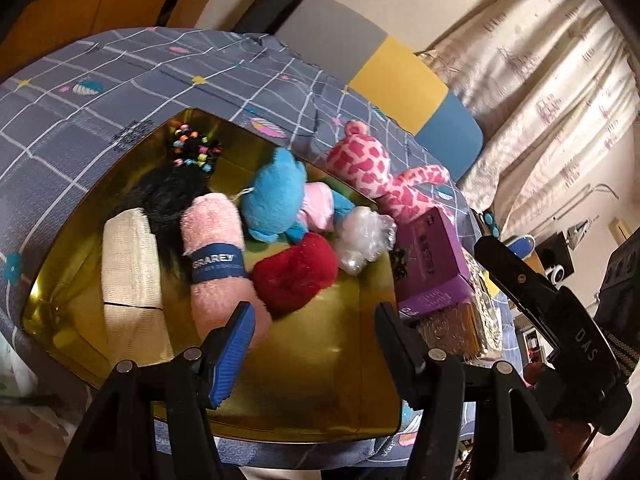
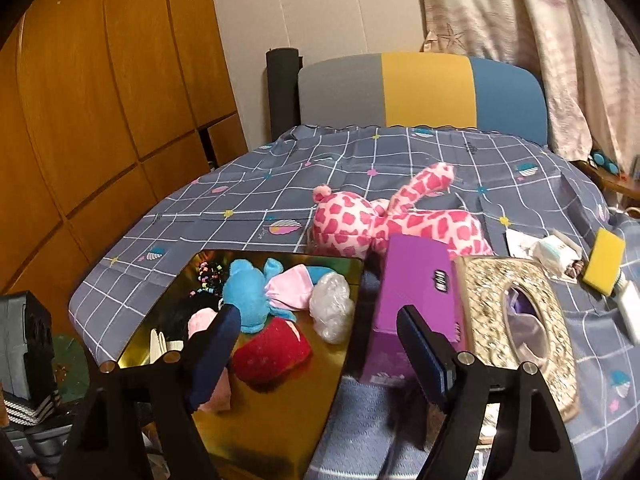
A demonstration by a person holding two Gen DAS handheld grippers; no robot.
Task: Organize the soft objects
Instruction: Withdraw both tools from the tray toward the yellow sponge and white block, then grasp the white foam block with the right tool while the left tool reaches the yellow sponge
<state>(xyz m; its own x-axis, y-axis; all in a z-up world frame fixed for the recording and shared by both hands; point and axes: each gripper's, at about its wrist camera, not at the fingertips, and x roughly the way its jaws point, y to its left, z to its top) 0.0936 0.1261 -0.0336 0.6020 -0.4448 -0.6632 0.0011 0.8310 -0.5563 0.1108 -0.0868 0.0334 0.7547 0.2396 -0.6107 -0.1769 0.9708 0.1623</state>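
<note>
Here, the scene, line by line:

Setting: grid-patterned blue-grey bedspread, seen filling mid-frame in both views.

Gold tray: lower centre of the left wrist view, lower left of the right wrist view; already loaded with a pink rolled towel, blue plush, red plush, cream cloth, clear crumpled bag and dark hair piece.

Task's thing: pink spotted giraffe plush, lying on the bedspread outside the tray, just beyond its far right corner, behind a purple box.

Long axis: stretched roughly left to right across the right wrist view, head toward frame centre-left, body toward the right, one limb raised toward upper centre.

Left gripper: spread wide over the tray's bare near end, holding nothing; plush found up and to the right of it, past the tray's contents.

Right gripper: likewise wide apart and empty, hanging at lower centre over the tray's right edge; plush almost straight ahead, above the gap between the fingers.

Nearer hand: judged the right, with the clearer line ahead.

Obstacle: purple box and a glittery tissue box standing at right of centre, close before the plush.

Stage: judged late, with this plush apparently the last soft thing outside the tray.
</note>
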